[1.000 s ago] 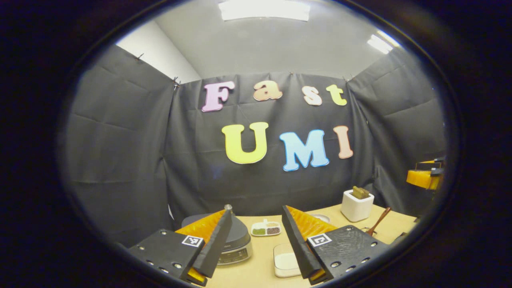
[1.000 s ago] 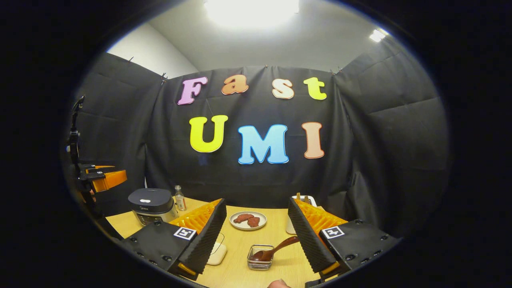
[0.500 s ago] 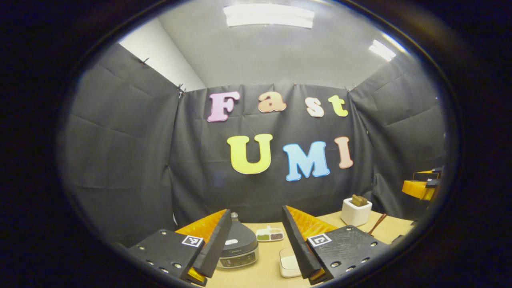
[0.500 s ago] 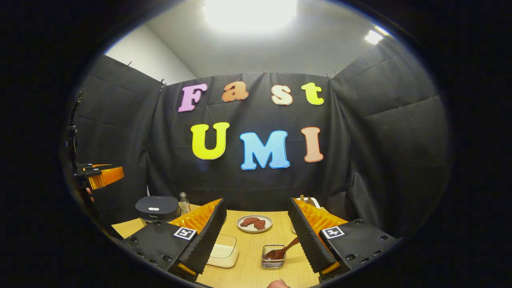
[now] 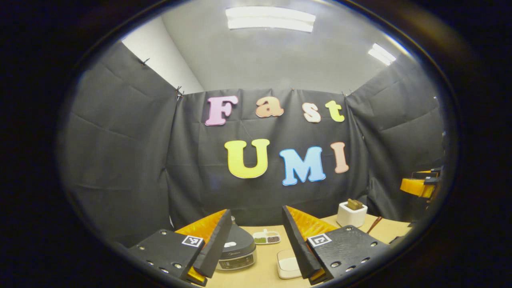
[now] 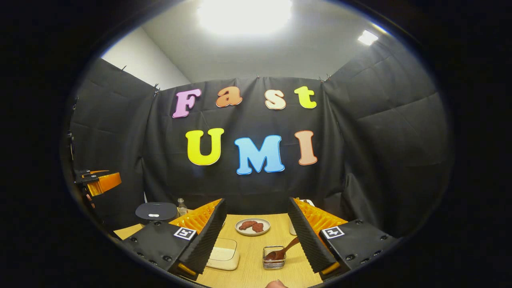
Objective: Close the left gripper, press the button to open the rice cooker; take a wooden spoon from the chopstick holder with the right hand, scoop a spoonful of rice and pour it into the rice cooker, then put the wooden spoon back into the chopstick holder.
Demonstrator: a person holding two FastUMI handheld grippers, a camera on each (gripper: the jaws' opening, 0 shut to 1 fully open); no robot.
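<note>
A: Left gripper view?
B: The left gripper point(image 5: 256, 240) gapes wide, holding nothing, ribbed fingers point(image 5: 218, 244) framing a rounded dark rice cooker point(image 5: 238, 250), lid down, on the wooden table point(image 5: 260, 272). A white square chopstick holder point(image 5: 351, 214) stands far right.

A: Right gripper view?
B: The right gripper point(image 6: 256, 236) is equally wide and empty. Between its fingers a wooden spoon point(image 6: 282, 252) leans in a small clear-walled container point(image 6: 274, 257); the rice box point(image 6: 224, 256) is partly hidden.

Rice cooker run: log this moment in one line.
left gripper open | right gripper open | rice cooker lid closed | wooden spoon untouched
</note>
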